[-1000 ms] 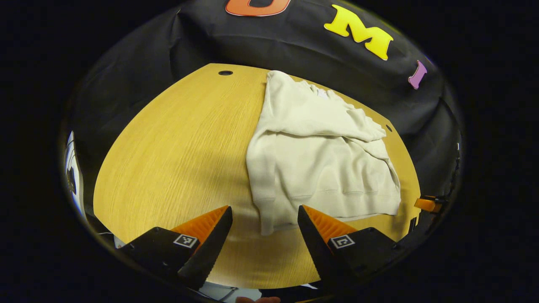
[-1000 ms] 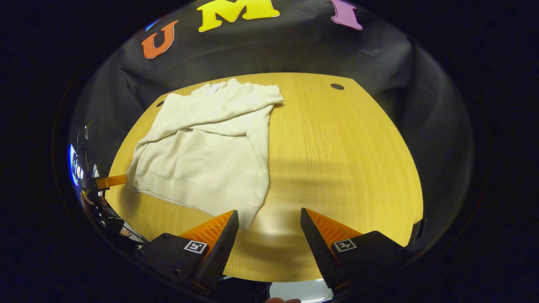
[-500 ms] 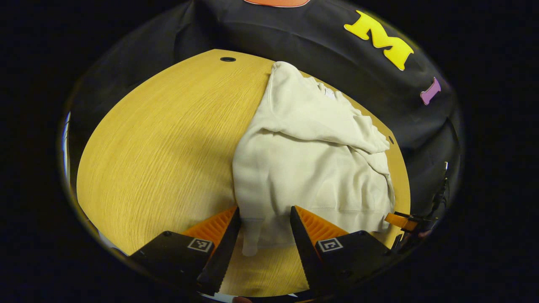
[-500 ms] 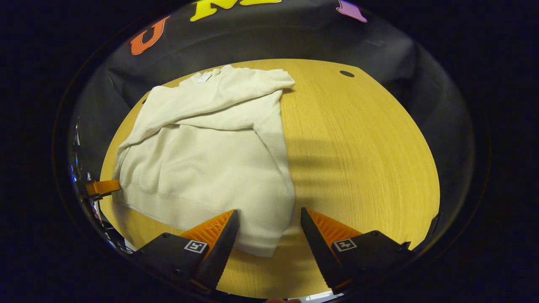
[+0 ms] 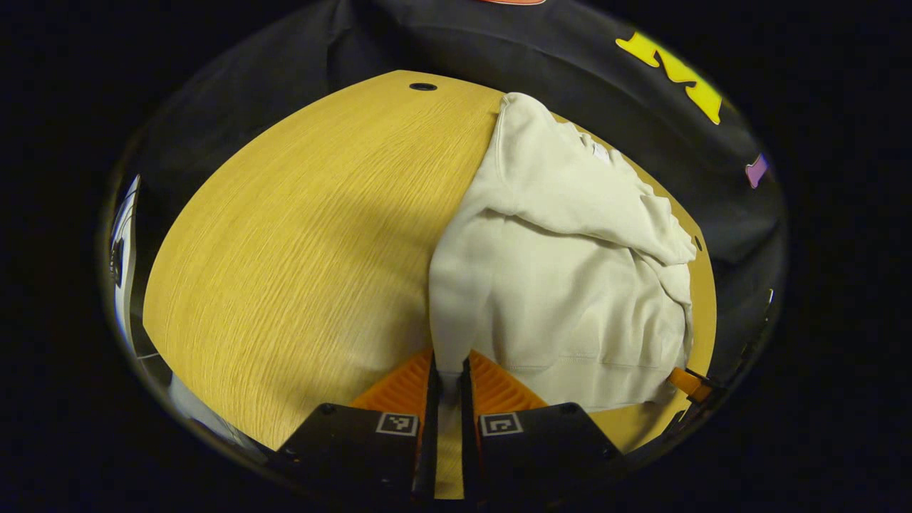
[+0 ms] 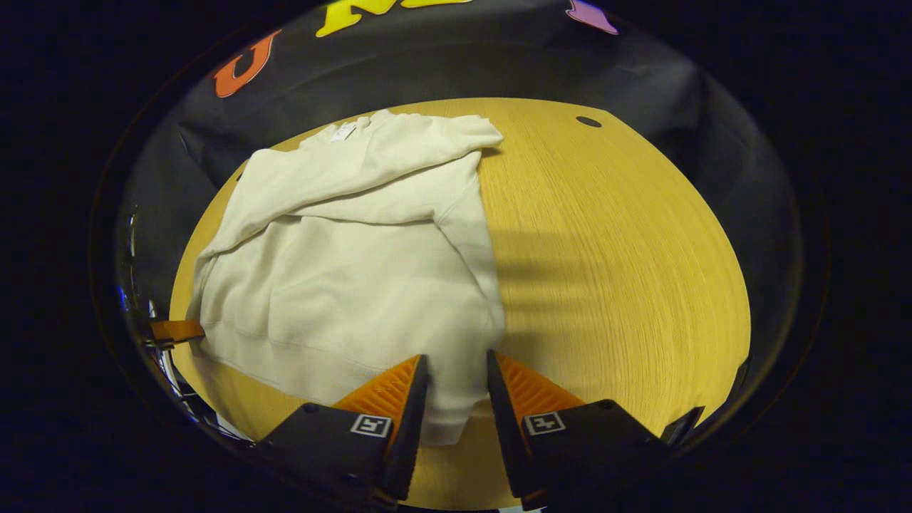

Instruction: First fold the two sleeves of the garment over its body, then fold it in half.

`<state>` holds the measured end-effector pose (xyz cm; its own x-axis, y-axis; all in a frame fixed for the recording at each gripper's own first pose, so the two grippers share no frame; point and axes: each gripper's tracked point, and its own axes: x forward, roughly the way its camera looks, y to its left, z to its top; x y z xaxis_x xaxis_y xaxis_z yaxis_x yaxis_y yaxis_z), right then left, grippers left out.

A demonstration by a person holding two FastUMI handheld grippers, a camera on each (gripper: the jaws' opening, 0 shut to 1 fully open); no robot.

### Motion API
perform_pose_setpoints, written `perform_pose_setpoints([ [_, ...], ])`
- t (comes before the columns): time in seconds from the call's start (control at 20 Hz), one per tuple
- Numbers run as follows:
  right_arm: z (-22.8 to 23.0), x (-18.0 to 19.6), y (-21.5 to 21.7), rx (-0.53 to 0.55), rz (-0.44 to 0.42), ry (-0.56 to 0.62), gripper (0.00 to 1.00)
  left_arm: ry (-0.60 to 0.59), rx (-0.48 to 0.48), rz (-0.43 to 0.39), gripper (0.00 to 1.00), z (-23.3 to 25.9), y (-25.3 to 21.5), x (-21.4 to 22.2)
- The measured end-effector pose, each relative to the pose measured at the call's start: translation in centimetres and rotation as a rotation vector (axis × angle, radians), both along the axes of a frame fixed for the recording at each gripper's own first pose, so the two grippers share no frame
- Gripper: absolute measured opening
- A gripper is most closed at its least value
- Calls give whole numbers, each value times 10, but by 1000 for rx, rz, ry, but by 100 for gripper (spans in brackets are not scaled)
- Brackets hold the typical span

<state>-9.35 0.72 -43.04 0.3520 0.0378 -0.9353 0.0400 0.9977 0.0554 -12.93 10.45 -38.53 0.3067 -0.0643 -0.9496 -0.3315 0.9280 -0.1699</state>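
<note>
Left gripper (image 5: 447,370) is pinching the sweatshirt (image 5: 563,285) hem corner; right gripper (image 6: 456,374) is straddling the opposite corner, fingers narrow but seemingly not yet pressing. Lifting now risks the right corner slipping and skewing the fold. Cream and thick, the sweatshirt is lying on the wooden table (image 6: 613,242), sleeves (image 6: 370,167) already crossing its body.

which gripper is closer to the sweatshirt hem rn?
Left, marginally. The left gripper looks closed on the hem corner of the sweatshirt. The right gripper straddles the other hem corner, jaws narrowed but apparently not pressing.
</note>
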Motion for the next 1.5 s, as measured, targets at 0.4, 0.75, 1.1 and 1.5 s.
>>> perform_pose_setpoints([
  [0.4, 27, 13, 8, 190, -132, 16, 8, -77, -114, -66, 4, 24, -12, 12],
  [0.75, 94, 62, 27, 309, -129, -104, 8, -245, -123, -161, 3, 86, -21, 60],
  [1.1, 173, 132, 33, 365, -95, -241, 8, -426, -147, -221, 3, 147, -35, 147],
  [1.5, 237, 256, 52, 435, -95, -338, 7, -565, -130, -312, 3, 204, -44, 259],
])
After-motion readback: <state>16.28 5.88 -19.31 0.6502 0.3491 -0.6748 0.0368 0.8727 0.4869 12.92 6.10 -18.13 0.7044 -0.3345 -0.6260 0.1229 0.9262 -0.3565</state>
